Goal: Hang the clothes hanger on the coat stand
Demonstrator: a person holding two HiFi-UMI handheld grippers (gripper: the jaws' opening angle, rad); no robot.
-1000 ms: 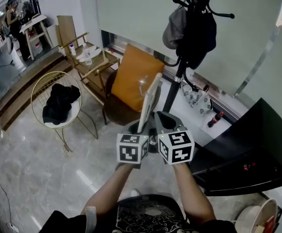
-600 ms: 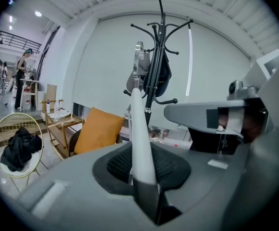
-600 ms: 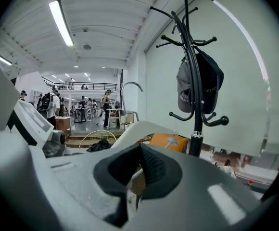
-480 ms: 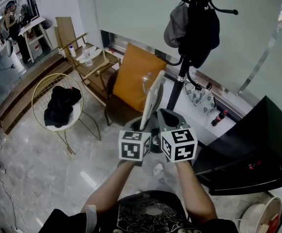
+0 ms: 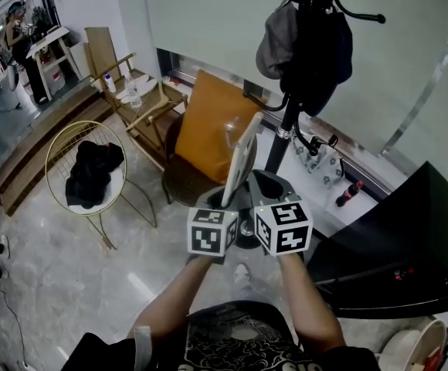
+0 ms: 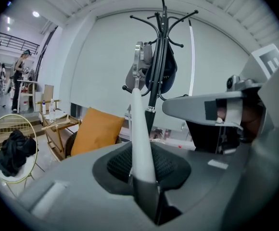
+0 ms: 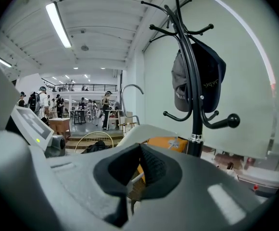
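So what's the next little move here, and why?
Probably lift the clothes hanger up and forward toward a bare upper hook of the coat stand. The left gripper is clamped on the hanger's white arm, its metal hook points up, and the stand is ahead but apart from it, with caps on lower hooks.
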